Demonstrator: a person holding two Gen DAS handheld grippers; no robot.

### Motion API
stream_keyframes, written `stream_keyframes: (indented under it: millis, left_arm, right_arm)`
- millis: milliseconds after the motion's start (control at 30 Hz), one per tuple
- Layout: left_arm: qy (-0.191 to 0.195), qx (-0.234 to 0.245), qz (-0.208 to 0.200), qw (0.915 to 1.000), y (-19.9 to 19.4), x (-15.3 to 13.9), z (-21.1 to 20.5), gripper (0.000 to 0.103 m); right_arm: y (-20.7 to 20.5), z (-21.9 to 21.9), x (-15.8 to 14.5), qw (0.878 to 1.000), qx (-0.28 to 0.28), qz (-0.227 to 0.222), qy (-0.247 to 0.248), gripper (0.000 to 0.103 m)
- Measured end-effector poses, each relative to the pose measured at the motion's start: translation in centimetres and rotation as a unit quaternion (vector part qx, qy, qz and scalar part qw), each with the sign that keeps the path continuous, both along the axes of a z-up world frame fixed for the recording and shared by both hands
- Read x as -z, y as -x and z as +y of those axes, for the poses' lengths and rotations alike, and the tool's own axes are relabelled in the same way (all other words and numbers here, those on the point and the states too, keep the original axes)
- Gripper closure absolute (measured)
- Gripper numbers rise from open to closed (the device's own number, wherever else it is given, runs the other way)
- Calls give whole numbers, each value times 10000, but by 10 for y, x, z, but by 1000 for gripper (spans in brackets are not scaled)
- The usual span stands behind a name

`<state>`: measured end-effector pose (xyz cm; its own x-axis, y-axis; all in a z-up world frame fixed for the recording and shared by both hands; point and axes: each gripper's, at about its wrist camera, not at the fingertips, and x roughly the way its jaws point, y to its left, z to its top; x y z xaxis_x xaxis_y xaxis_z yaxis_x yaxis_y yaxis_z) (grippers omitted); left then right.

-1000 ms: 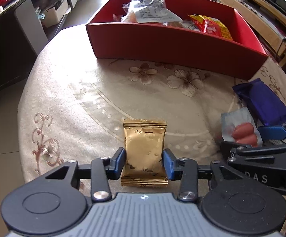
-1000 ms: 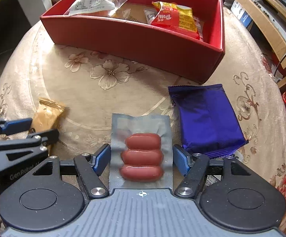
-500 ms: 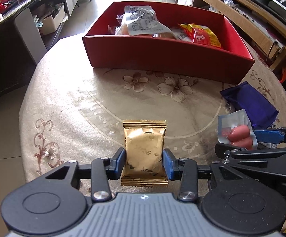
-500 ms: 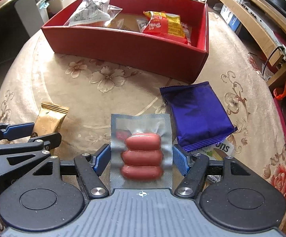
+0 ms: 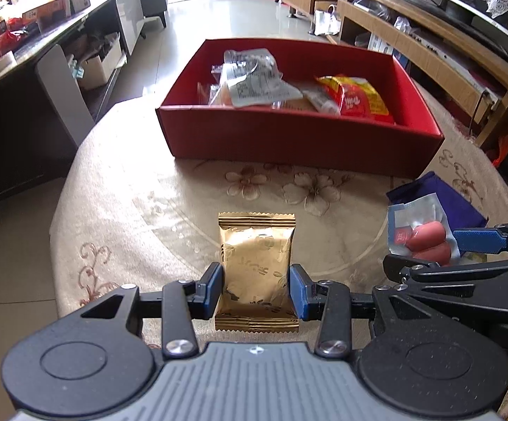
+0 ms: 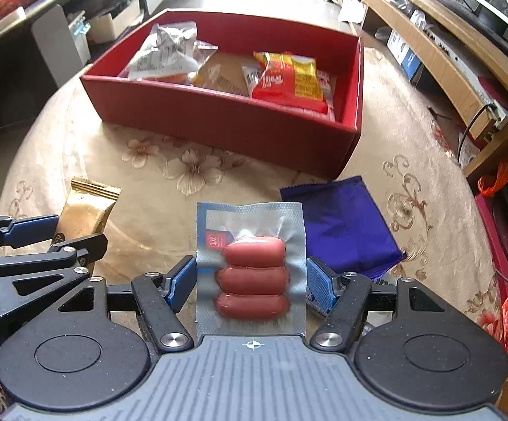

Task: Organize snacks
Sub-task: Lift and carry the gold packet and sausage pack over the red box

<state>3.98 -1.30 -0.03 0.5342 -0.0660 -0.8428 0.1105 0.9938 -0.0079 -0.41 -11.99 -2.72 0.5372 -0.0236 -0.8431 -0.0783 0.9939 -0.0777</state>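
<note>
Both tongs grip: left tongs point(image 5: 256, 289) gold packet point(image 5: 256, 270), right tongs point(image 6: 251, 282) sausages point(image 6: 251, 280) (purple packet point(image 6: 345, 231) half-hidden).

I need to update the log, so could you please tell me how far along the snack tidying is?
Done: several packets, including a red-and-yellow packet, already lie in the red box. In hand: the left gripper grips a gold packet, the right gripper a sausage pack. Left: boxing both, plus the purple packet on the table.
</note>
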Motion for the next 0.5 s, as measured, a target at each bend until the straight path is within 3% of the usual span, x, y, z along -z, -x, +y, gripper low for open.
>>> stream_keyframes:
  millis: [500]
  left_arm:
    - [82, -70, -375, 9992, -11, -25, -1, 66]
  right_arm:
    - [-5, 1, -27, 9989, 32, -453, 69, 29]
